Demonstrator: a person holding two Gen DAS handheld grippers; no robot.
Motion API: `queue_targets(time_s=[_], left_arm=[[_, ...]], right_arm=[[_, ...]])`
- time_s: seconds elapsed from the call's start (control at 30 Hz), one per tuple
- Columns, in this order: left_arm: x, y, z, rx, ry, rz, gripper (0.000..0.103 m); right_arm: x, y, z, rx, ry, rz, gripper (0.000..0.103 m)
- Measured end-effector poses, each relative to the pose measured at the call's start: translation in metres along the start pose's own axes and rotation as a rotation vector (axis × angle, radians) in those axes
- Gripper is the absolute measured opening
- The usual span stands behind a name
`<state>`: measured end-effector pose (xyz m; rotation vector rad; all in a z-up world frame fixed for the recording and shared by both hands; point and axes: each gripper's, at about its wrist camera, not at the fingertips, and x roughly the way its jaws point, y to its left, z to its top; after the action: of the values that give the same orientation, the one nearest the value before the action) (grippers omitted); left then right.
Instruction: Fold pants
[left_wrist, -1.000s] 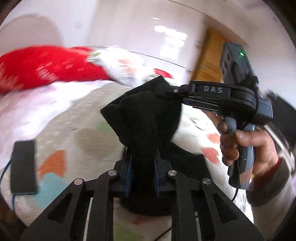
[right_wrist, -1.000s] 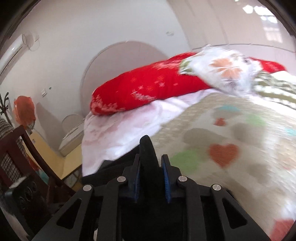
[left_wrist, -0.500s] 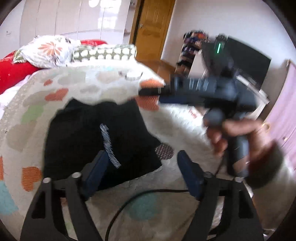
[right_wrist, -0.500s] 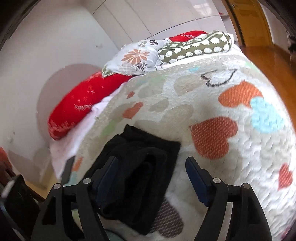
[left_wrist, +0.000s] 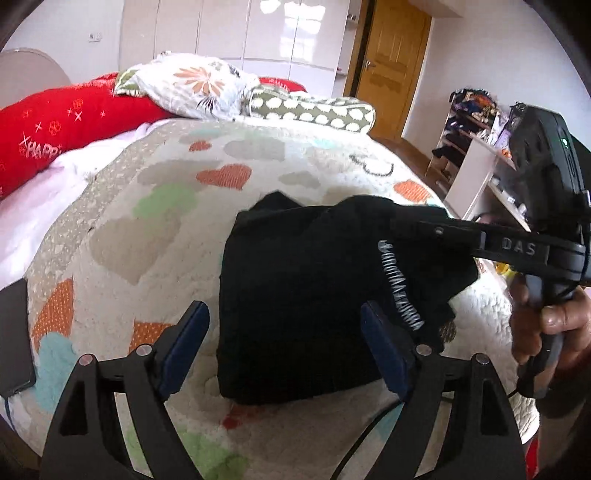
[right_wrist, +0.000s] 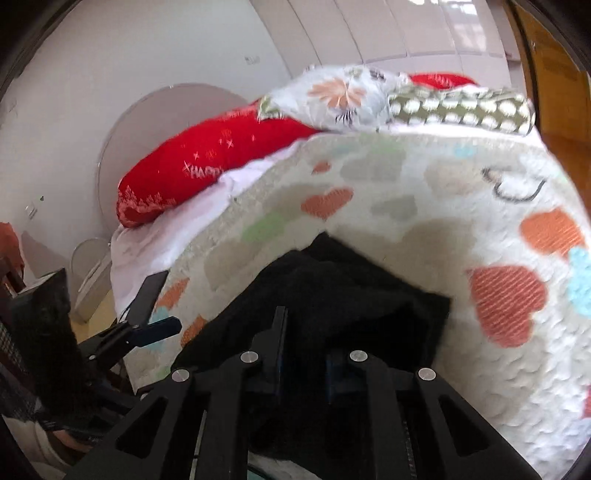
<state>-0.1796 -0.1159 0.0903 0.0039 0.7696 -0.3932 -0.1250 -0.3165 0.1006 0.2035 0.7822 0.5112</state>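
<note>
The black pants (left_wrist: 306, 291) lie folded into a thick bundle on the heart-patterned blanket (left_wrist: 155, 221). My left gripper (left_wrist: 284, 332) is open and empty, its blue-padded fingers spread just above the bundle's near edge. My right gripper (left_wrist: 413, 221) comes in from the right and is shut on the bundle's right top layer, lifting it a little. In the right wrist view the right gripper (right_wrist: 303, 350) has its fingers close together with black pants (right_wrist: 351, 291) cloth between them. The left gripper's fingertip (right_wrist: 155, 330) shows at that view's left.
A red bolster (left_wrist: 66, 122), a floral pillow (left_wrist: 192, 85) and a green spotted pillow (left_wrist: 314, 109) lie at the bed's head. A black phone-like device (left_wrist: 13, 339) with a cable rests at the blanket's left edge. A wooden door (left_wrist: 391, 66) and shelves (left_wrist: 469, 136) stand to the right.
One second ago both grippers held the pants up. They then let go and the pants dropped onto the blanket. Now the right gripper has shut on the bundle's right edge; the left stays open.
</note>
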Motion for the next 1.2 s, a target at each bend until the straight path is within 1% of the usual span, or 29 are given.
queue_targets(time_s=[0.07, 0.13, 0.2, 0.27, 0.3, 0.33, 0.37, 0.4, 0.43, 0.5, 0.57, 0.6, 0.63, 0.67, 0.7, 0.73, 0.77, 0.8, 0.87, 0.9, 0.97, 1.0, 1.1, 1.13, 1.17, 1.2], left_arm=[[0.006, 0.0, -0.001, 0.007, 0.002, -0.008, 0.084], [0.019, 0.001, -0.003, 0.016, 0.032, -0.005, 0.084], [0.034, 0.003, -0.005, 0.012, 0.082, 0.004, 0.084], [0.032, 0.006, -0.007, 0.003, 0.087, -0.006, 0.084], [0.03, 0.007, -0.007, 0.0, 0.079, -0.004, 0.084], [0.03, 0.008, -0.007, -0.001, 0.078, -0.002, 0.084], [0.03, 0.009, -0.007, -0.005, 0.08, -0.005, 0.084], [0.032, 0.01, -0.008, -0.011, 0.084, -0.009, 0.084], [0.033, 0.011, -0.009, -0.018, 0.087, -0.01, 0.084], [0.036, 0.01, -0.01, -0.027, 0.093, -0.015, 0.084], [0.037, 0.008, -0.011, -0.025, 0.095, -0.02, 0.084], [0.037, 0.007, -0.012, -0.022, 0.095, -0.02, 0.084], [0.037, 0.006, -0.012, -0.02, 0.094, -0.019, 0.084], [0.037, 0.005, -0.012, -0.018, 0.093, -0.018, 0.084], [0.039, 0.006, -0.012, -0.017, 0.097, -0.018, 0.084], [0.039, 0.006, -0.012, -0.019, 0.099, -0.019, 0.084], [0.04, 0.007, -0.012, -0.023, 0.1, -0.021, 0.084], [0.042, 0.008, -0.011, -0.027, 0.104, -0.027, 0.084], [0.043, 0.009, -0.009, -0.031, 0.108, -0.035, 0.084], [0.044, 0.009, -0.007, -0.033, 0.103, -0.037, 0.084], [0.045, 0.008, -0.004, -0.029, 0.093, -0.035, 0.084], [0.049, 0.008, -0.004, -0.031, 0.094, -0.035, 0.084], [0.059, 0.008, -0.008, -0.056, 0.113, -0.045, 0.087], [0.061, 0.008, -0.009, -0.058, 0.118, -0.05, 0.087], [0.061, 0.009, -0.009, -0.061, 0.122, -0.052, 0.087], [0.058, 0.01, -0.008, -0.063, 0.123, -0.055, 0.087]], right_arm=[[-0.008, -0.008, -0.011, -0.008, 0.02, -0.062, 0.016], [0.003, -0.026, -0.031, 0.021, 0.101, -0.093, 0.02], [0.01, -0.042, -0.042, 0.077, 0.147, -0.119, 0.043], [0.0, -0.043, -0.038, 0.103, 0.128, -0.118, 0.045], [-0.01, -0.041, -0.031, 0.095, 0.098, -0.117, 0.045], [-0.022, -0.034, -0.019, 0.058, 0.046, -0.14, 0.046], [-0.027, -0.03, -0.011, 0.038, 0.022, -0.146, 0.046], [-0.028, -0.023, 0.003, 0.008, -0.001, -0.141, 0.047], [-0.025, -0.018, 0.012, -0.013, -0.004, -0.132, 0.047], [-0.005, -0.002, 0.03, -0.078, 0.014, -0.112, 0.053], [0.037, 0.012, 0.044, -0.147, 0.082, -0.094, 0.054], [0.054, 0.014, 0.045, -0.164, 0.114, -0.094, 0.054], [0.078, 0.017, 0.048, -0.191, 0.164, -0.1, 0.054], [0.093, 0.019, 0.047, -0.209, 0.192, -0.114, 0.052], [0.108, 0.018, 0.046, -0.229, 0.218, -0.137, 0.047], [0.121, 0.017, 0.044, -0.247, 0.245, -0.157, 0.037], [0.129, 0.015, 0.042, -0.255, 0.263, -0.152, 0.01], [0.13, 0.011, 0.04, -0.254, 0.271, -0.137, 0.007], [0.125, 0.01, 0.042, -0.268, 0.254, -0.133, 0.005], [0.119, 0.013, 0.046, -0.28, 0.225, -0.133, 0.005], [0.115, 0.012, 0.054, -0.259, 0.187, -0.131, 0.005], [0.117, 0.008, 0.053, -0.254, 0.173, -0.151, 0.005], [0.144, -0.006, 0.045, -0.226, 0.22, -0.206, 0.001], [0.149, -0.01, 0.041, -0.214, 0.232, -0.208, 0.001], [0.144, -0.012, 0.043, -0.198, 0.216, -0.188, 0.002], [0.135, -0.015, 0.046, -0.17, 0.192, -0.17, 0.008]])
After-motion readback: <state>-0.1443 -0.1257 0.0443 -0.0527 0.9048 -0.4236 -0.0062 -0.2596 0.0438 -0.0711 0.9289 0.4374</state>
